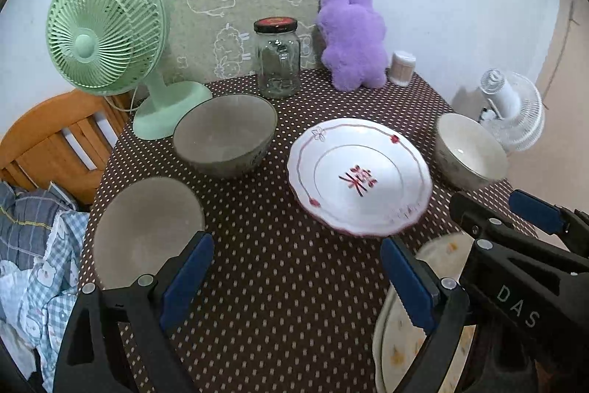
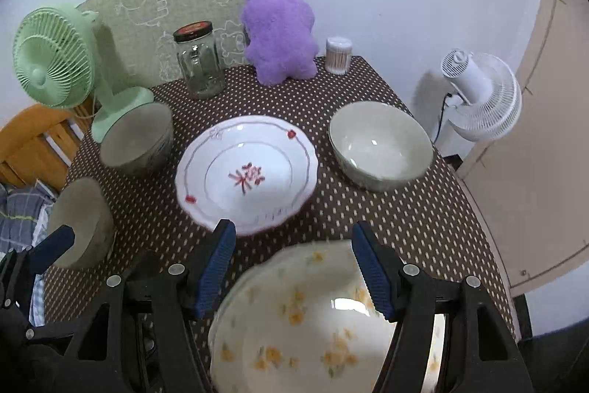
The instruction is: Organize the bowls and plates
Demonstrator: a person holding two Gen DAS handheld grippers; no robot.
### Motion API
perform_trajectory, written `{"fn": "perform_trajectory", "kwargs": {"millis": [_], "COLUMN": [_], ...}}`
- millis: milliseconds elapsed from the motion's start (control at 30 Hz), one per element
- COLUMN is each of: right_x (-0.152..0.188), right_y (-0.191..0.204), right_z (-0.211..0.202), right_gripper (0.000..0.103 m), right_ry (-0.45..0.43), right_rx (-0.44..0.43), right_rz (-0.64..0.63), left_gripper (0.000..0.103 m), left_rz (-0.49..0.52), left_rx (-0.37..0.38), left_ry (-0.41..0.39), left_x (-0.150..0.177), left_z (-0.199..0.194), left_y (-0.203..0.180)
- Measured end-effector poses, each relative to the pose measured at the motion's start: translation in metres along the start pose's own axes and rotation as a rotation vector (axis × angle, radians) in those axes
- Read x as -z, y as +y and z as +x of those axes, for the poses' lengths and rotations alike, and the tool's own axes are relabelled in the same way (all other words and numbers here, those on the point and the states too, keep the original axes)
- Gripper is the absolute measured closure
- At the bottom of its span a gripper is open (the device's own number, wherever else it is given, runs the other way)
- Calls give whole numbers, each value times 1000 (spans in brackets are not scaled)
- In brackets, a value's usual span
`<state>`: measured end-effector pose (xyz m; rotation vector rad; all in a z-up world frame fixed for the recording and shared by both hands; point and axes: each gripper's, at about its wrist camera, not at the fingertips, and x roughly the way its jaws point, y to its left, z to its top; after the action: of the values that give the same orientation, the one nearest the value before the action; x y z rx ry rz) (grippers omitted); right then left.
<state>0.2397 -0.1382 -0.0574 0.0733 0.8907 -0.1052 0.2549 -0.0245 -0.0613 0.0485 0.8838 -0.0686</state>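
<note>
A white plate with red flowers (image 1: 359, 175) (image 2: 246, 174) sits mid-table. A cream plate with yellow flowers (image 2: 324, 326) (image 1: 397, 345) lies at the near edge. Two grey bowls (image 1: 225, 135) (image 1: 147, 231) stand at left; they also show in the right wrist view (image 2: 137, 139) (image 2: 81, 225). A pale glossy bowl (image 2: 381, 146) (image 1: 471, 151) stands at right. My left gripper (image 1: 296, 277) is open and empty above the cloth between the near grey bowl and the cream plate. My right gripper (image 2: 294, 269) is open and empty over the cream plate's far rim.
A green fan (image 1: 106, 32), a glass jar (image 1: 277, 58), a purple plush toy (image 1: 351, 39) and a cotton swab tub (image 1: 402, 67) line the back of the dotted table (image 1: 257, 245). A white fan (image 2: 478, 94) stands off the right edge. A wooden chair (image 1: 48, 142) is at left.
</note>
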Motion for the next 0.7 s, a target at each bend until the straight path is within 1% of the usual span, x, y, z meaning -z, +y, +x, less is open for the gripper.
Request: {"fn": "perform_trajectory", "kwargs": {"millis": [67,167,300,433,500,533,567,633,700], "right_x": [-7,-17,-29,-34,-37,-37,-38,-38,-38], "right_y": [-1,-3,-4,-7,-8,-9,-10,-10,-10], "right_z": [11,32,58,79,92,95,99,108,115], "right_gripper": [34,34,34,34,34,35,38,41,42], "right_ry": [1,13,32,46,65,69,73,91,100], "right_rx": [-2,-29,-24,-8,-8,-6,-6,-13,-9], "right_rz": [0,2,-9,5,13,17,20,22,22], "left_gripper": [11,11,12,17,18,18,18,21,23], "left_rz": [-13,-19,-27,-29,-36,-37,-34,-28,-28], "left_rx": [-8,-21,-26,-19,-12,-12,-13,-19,-17], "left_ry": [2,15,29,47,57,63,67,74,79], "left_x": [-6,-14,-22,-25,-25,-25,-25,-26,-27], "left_z": [12,31,56,77,85,89,93,101,107], "left_y": [-1,-3,-5,-8,-10,-10,-11,-12,-13]}}
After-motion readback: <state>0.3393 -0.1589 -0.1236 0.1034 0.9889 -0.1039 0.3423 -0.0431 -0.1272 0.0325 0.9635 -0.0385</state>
